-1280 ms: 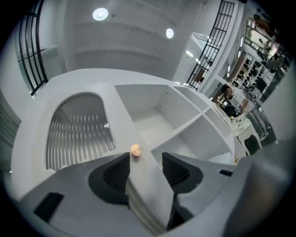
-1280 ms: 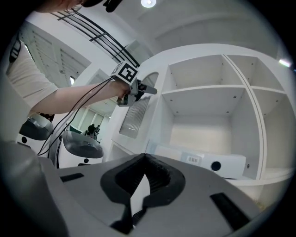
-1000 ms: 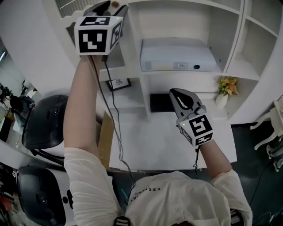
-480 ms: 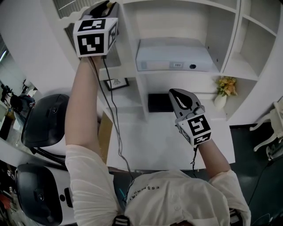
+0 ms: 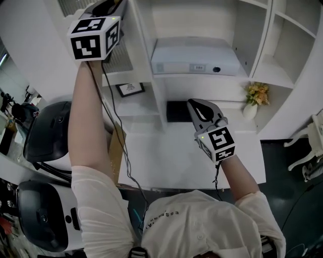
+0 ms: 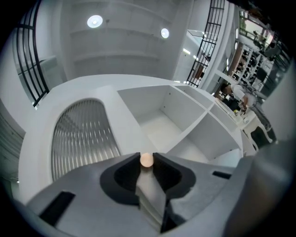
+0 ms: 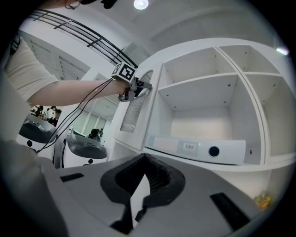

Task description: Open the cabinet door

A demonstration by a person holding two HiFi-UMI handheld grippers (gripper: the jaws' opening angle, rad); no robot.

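I pinch small round knob point(image 6: 146, 159) with left gripper point(image 5: 112, 5) to pull cabinet door point(image 6: 83, 134); right gripper point(image 5: 194, 105) pressed together, empty, low, presumably clear of door swing.

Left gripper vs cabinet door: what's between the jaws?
The door's small round knob sits between the left gripper's jaw tips, which press on it; the cabinet door lies just beyond. Left gripper view shows it.

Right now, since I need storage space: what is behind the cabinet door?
Only the ribbed door panel shows, with the left tongs shut on its knob. The door covers whatever is behind it.
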